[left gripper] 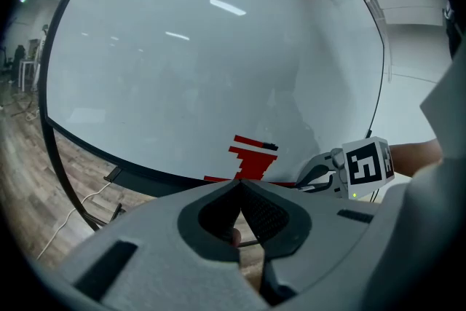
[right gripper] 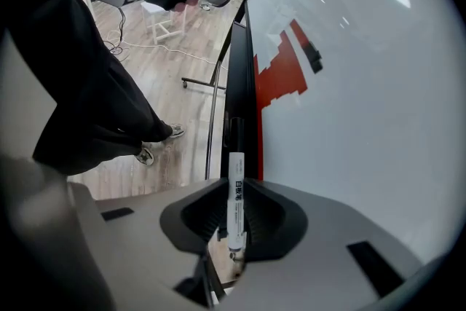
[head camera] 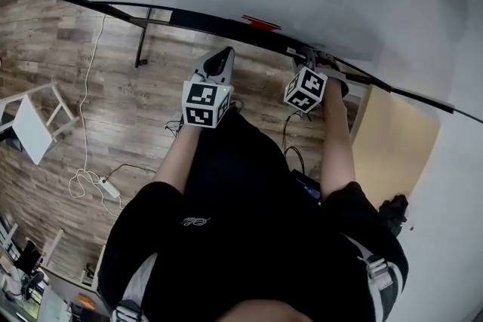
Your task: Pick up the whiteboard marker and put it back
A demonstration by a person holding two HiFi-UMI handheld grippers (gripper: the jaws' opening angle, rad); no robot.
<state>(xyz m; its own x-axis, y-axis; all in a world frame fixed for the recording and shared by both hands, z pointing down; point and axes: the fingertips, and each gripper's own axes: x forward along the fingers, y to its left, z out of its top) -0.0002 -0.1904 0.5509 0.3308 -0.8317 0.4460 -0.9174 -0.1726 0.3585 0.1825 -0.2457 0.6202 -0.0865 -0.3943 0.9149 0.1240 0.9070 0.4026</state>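
R gripper [right gripper: 234, 182] is clamped on the marker [right gripper: 237, 204]. It pinches the marker mid-body so both ends stick out, prob. for control while lining it up w/ the black tray [right gripper: 239, 84], which sits just ahead of the jaws along the whiteboard [right gripper: 364, 98] edge. The marker's long axis runs along the jaws, and its black cap end points fwd, away from the tool and along the tray. L gripper [left gripper: 240, 184] has its jaws pressed together on nothing and is held off to the side, likely just out of the way.
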